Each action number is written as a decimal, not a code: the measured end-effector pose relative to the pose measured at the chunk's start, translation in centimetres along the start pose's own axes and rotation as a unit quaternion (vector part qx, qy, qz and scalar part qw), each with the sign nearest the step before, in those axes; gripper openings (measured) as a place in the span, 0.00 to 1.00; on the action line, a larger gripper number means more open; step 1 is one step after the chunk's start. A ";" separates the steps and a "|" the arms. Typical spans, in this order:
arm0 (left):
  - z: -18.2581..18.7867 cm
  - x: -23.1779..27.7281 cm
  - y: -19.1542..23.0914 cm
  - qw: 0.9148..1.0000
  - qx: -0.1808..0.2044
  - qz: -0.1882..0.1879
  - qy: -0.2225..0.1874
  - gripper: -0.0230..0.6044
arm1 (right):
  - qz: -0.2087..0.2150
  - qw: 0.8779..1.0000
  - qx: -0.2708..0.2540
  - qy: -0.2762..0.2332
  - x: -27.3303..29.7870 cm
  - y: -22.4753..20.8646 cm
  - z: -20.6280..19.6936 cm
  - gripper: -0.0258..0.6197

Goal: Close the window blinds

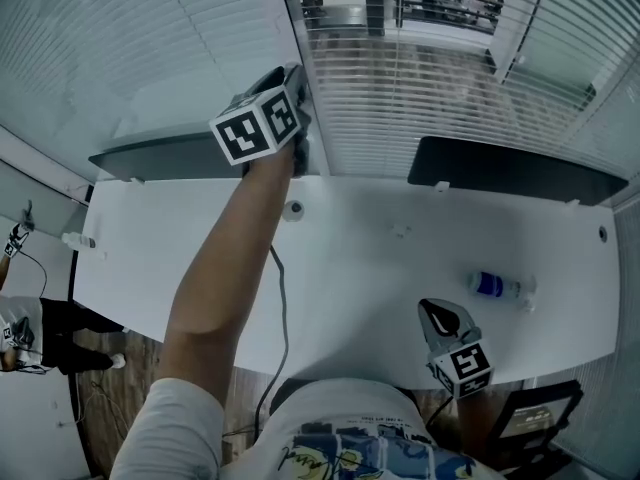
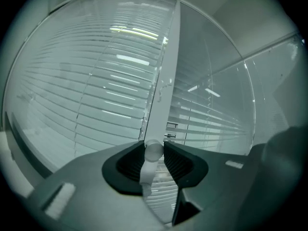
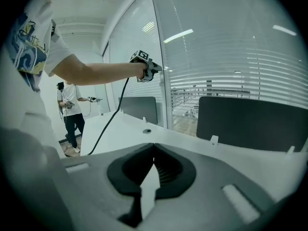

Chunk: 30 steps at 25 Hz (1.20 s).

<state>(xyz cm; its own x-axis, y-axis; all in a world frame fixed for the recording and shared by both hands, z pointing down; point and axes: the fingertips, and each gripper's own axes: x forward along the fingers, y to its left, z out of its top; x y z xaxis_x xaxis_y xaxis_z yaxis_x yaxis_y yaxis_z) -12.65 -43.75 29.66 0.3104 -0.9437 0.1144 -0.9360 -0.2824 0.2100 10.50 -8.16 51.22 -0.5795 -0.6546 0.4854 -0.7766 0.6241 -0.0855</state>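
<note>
The window blinds (image 1: pixel 400 98) hang behind the far edge of the tabletop (image 1: pixel 380 268). I count three sets of them, split by two white frame posts. The middle set lets the space beyond show between its slats, while the left set looks paler and more shut.

There are two grippers. The left gripper (image 1: pixel 297 86) is held out at arm's length, up against the post between the left and middle blinds. Its jaws stand partly apart, with their ribbed pads pressing on either side of a pale round wand (image 2: pixel 153 150) that hangs down between them. The right gripper (image 1: pixel 436 313) is low, over the near edge of the tabletop towards its right end. Its jaws are drawn together with nothing between them.

Two dark screens stand along the far edge, one towards the left (image 1: pixel 170 156) and one towards the right (image 1: pixel 510 171). One bottle (image 1: pixel 495 286) with a blue label lies on its side near the right end. One other person (image 3: pixel 72 114) stands off beyond the tabletop's left end.
</note>
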 end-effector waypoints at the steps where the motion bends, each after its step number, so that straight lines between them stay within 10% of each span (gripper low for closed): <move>1: 0.1 0.0 0.1 1.000 0.017 0.006 0.001 0.24 | -0.001 1.000 -0.001 0.000 0.0 0.0 0.0 0.04; 30: -3.1 -4.9 -2.0 0.991 0.129 -0.016 -0.007 0.27 | -0.026 0.998 -0.052 -0.014 0.2 -3.6 1.4 0.04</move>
<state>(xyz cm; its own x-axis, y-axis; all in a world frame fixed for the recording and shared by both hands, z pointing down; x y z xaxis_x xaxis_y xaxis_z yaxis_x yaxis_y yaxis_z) -11.77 -38.06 31.66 0.3392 -0.9355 0.0988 -0.9378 -0.3445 -0.0424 12.81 -11.08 50.44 -0.5473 -0.6974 0.4626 -0.7762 0.6297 0.0310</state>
